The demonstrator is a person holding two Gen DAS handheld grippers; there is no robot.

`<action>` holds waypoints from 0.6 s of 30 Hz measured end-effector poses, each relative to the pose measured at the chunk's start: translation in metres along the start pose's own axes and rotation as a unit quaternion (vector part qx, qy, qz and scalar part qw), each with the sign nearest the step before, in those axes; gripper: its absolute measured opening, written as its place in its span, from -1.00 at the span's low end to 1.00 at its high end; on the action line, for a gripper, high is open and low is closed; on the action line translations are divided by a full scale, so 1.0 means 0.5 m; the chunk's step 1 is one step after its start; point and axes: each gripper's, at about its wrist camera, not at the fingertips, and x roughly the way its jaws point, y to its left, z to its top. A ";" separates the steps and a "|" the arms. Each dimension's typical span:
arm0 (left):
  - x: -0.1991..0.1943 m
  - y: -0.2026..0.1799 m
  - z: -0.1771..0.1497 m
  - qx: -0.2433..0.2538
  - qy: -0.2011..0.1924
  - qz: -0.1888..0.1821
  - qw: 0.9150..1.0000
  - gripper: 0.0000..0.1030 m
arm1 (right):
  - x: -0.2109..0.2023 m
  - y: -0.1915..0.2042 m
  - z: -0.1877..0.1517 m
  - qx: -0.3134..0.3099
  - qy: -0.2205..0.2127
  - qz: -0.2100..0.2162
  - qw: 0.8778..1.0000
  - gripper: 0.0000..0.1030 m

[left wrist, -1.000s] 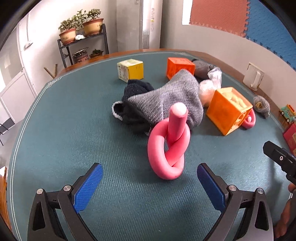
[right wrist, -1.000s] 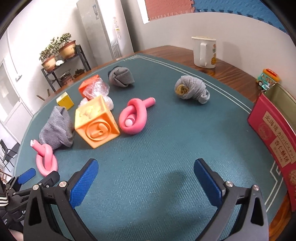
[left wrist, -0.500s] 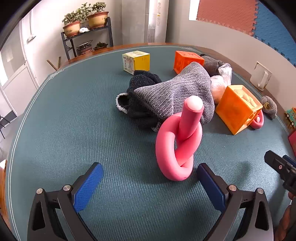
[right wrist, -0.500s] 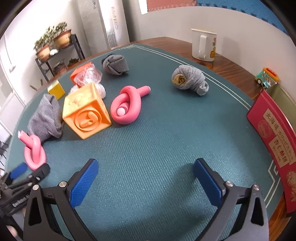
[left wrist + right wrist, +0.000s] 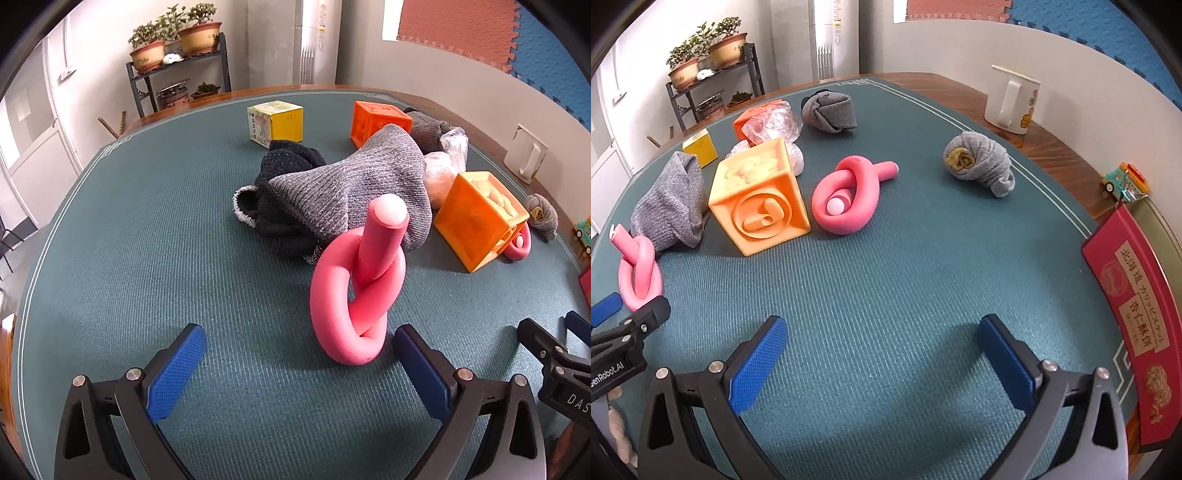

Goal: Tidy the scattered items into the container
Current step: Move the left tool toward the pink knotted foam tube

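Since the earlier frames the left gripper [image 5: 299, 363] has closed in on the near pink foam knot [image 5: 356, 288]; the knot now sits larger in the left wrist view, just ahead of the fingertips and off toward the right-hand pad. Right gripper [image 5: 882, 352] has shifted little.

Both pairs of tongs are spread wide, nothing between the pads.

Near: knot stands on edge on the green mat [image 5: 147, 258], one stub end pointing up. Judged light, soft, springy foam tube; likely compresses under the pads and may squirm. Best hold looks to be across the crossing of the loop, where it is thickest, not the stub.

Middle: grey knit cloth [image 5: 351, 184] over a dark one, touching the knot's far side; limp, would need a pinch on a fold. Orange cube [image 5: 480, 218] just beside it, second pink knot [image 5: 847, 201] next to the cube.

Far: rolled grey sock [image 5: 979, 162], yellow box [image 5: 275, 122].

Container: red tin [image 5: 1137, 332] at the mat's right edge, well apart from the knot.
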 end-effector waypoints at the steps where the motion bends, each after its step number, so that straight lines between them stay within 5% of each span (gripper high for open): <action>1: 0.002 0.013 -0.005 0.003 0.000 -0.002 1.000 1.00 | -0.002 -0.002 -0.001 -0.002 0.000 0.002 1.000 1.00; 18: 0.018 0.027 0.018 -0.017 -0.022 -0.006 1.000 1.00 | -0.013 -0.014 -0.008 -0.049 0.011 0.053 0.997 1.00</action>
